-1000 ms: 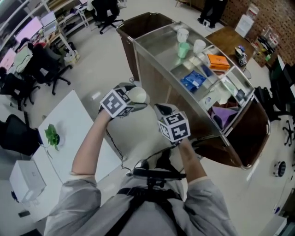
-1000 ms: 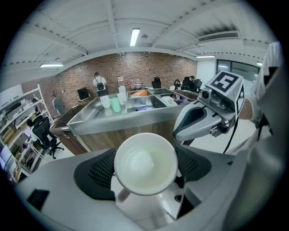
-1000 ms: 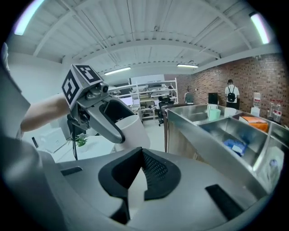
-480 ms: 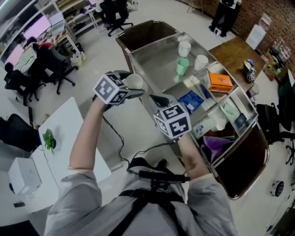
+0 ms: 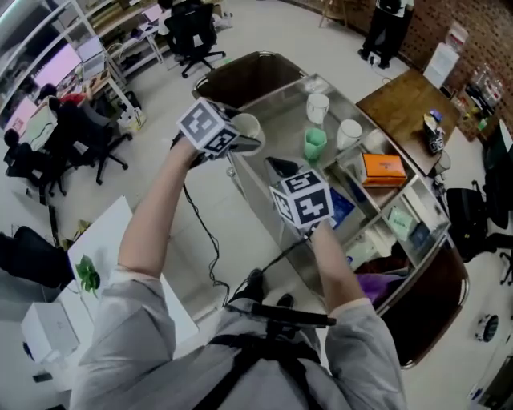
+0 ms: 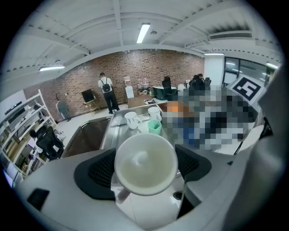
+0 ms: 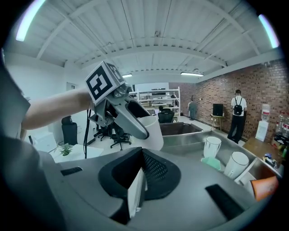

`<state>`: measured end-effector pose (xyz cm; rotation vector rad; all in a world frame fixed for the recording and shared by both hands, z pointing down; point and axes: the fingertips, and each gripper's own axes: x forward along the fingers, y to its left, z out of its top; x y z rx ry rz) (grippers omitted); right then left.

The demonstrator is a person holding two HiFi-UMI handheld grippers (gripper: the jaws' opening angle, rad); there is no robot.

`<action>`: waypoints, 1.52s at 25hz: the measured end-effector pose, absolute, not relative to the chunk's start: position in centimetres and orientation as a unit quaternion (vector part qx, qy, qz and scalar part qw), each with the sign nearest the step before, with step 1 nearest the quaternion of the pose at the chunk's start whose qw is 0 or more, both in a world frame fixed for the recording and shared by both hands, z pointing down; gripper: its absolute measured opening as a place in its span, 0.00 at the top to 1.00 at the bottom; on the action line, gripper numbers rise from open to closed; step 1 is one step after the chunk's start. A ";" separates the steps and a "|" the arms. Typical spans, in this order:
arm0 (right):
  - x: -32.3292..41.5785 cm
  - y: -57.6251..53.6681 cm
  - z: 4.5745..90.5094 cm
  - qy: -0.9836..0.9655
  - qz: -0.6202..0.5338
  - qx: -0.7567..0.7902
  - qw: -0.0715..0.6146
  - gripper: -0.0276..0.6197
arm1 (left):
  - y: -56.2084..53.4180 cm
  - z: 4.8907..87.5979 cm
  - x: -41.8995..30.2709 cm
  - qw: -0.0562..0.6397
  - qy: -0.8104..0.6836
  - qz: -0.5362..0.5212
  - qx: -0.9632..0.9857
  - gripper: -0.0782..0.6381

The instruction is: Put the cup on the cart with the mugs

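My left gripper (image 5: 240, 138) is shut on a white cup (image 5: 247, 126), which hangs at the near left corner of the steel cart (image 5: 276, 120). In the left gripper view the cup (image 6: 145, 163) fills the gap between the two black pads (image 6: 100, 170), its mouth facing the camera. On the cart's top tray stand two white mugs (image 5: 318, 106) (image 5: 349, 133) and a green cup (image 5: 314, 144). My right gripper (image 5: 282, 167) hovers shut and empty over the cart's near edge. The right gripper view shows its jaws (image 7: 140, 180) together, with the left gripper (image 7: 118, 104) and its cup (image 7: 152, 131) just ahead.
An orange box (image 5: 383, 168), a blue packet (image 5: 341, 205) and other small items lie further along the cart. A dark bin (image 5: 247, 74) hangs at its far end. A wooden table (image 5: 401, 100), office chairs (image 5: 188, 24) and a white table with a plant (image 5: 86, 276) surround it.
Both grippers have moved forward towards the cart. The left one has carried the cup from over the floor to the cart's near corner.
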<state>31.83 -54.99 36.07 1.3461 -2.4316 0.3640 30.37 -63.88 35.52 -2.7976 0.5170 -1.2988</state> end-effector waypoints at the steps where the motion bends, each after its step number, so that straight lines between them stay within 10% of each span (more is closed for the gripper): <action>1: 32.0 -55.9 36.4 -0.852 0.131 0.477 0.173 0.95 | -65.0 35.7 30.8 0.008 0.160 -0.417 -0.894 0.30; 38: 33.9 -65.4 42.9 -0.822 0.202 0.489 0.212 0.95 | -76.0 48.6 35.0 -0.040 0.101 -0.470 -0.876 0.30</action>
